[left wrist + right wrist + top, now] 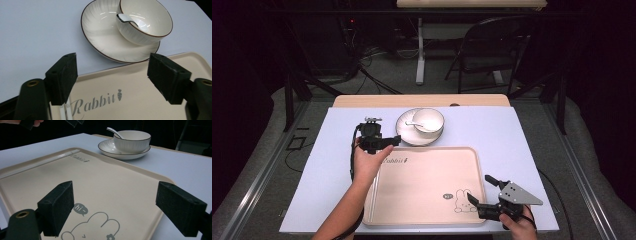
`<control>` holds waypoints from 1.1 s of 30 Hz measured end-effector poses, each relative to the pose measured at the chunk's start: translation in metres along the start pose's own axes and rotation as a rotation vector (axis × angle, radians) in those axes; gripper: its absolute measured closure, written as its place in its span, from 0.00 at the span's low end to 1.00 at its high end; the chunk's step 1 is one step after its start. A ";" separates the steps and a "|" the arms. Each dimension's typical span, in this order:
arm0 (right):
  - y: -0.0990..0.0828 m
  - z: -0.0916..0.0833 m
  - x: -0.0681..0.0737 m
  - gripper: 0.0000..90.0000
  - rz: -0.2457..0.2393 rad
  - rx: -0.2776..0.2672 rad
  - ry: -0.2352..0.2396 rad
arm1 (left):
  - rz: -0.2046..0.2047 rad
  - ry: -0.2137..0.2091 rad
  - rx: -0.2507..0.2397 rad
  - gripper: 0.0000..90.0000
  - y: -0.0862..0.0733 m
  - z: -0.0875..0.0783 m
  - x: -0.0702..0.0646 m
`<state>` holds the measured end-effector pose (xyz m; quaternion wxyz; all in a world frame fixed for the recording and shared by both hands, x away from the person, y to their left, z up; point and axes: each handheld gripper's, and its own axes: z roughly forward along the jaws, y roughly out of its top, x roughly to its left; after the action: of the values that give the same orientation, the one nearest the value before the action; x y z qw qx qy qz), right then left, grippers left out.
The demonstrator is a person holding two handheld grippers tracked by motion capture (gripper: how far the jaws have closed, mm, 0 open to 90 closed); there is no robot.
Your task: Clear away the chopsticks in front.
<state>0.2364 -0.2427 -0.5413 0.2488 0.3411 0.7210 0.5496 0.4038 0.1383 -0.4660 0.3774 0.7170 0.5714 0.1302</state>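
Observation:
A beige tray (422,185) printed with a rabbit lies at the near middle of the table. Just beyond it a white plate (404,131) carries a white bowl (429,120) with a white spoon (414,123) in it. My left gripper (387,142) hovers open over the tray's far left corner, nothing between its jaws. In the left gripper view the left gripper (112,75) faces the plate (100,32) and bowl (135,37). White chopsticks (64,112) lie along the tray's left edge. My right gripper (480,189) stands open and empty at the tray's near right corner.
A pale sheet (522,145) covers the table, whose wooden far edge (422,100) shows behind the plate. On the floor beyond stand a folding chair (487,47) and a white table leg (420,55). Bare sheet lies to both sides of the tray.

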 end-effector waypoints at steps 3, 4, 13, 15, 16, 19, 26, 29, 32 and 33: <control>0.000 0.001 0.000 0.16 0.000 0.003 0.000 | 0.001 -0.014 -0.005 0.32 0.005 0.002 -0.003; 0.000 0.001 0.000 0.16 -0.003 0.002 0.000 | 0.002 -0.013 -0.008 0.33 0.007 0.002 -0.004; 0.000 0.003 0.000 0.16 -0.003 0.003 0.007 | -0.020 -0.005 -0.028 0.35 0.021 0.010 -0.007; 0.000 0.003 -0.001 0.16 -0.002 0.002 0.008 | -0.025 -0.003 -0.027 0.35 0.023 0.012 -0.007; 0.000 0.003 -0.001 0.16 -0.002 0.003 0.008 | -0.025 -0.003 -0.026 0.35 0.024 0.012 -0.007; 0.000 0.003 -0.001 0.16 -0.002 0.003 0.008 | -0.041 0.005 -0.031 0.35 0.028 0.016 -0.004; 0.000 0.004 -0.001 0.16 -0.002 0.005 0.010 | -0.055 0.014 -0.038 0.35 0.035 0.022 -0.002; 0.000 0.004 -0.001 0.16 0.001 0.005 0.010 | -0.056 0.016 -0.035 0.35 0.039 0.025 -0.003; 0.000 0.004 -0.001 0.16 0.001 0.005 0.012 | -0.047 0.022 -0.038 0.35 0.044 0.029 -0.007; 0.000 0.004 -0.001 0.16 0.001 0.004 0.012 | -0.044 0.023 -0.037 0.35 0.045 0.031 -0.008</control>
<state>0.2402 -0.2407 -0.5428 0.2435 0.3389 0.7234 0.5501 0.4527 0.1160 -0.4543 0.3868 0.6957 0.5887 0.1407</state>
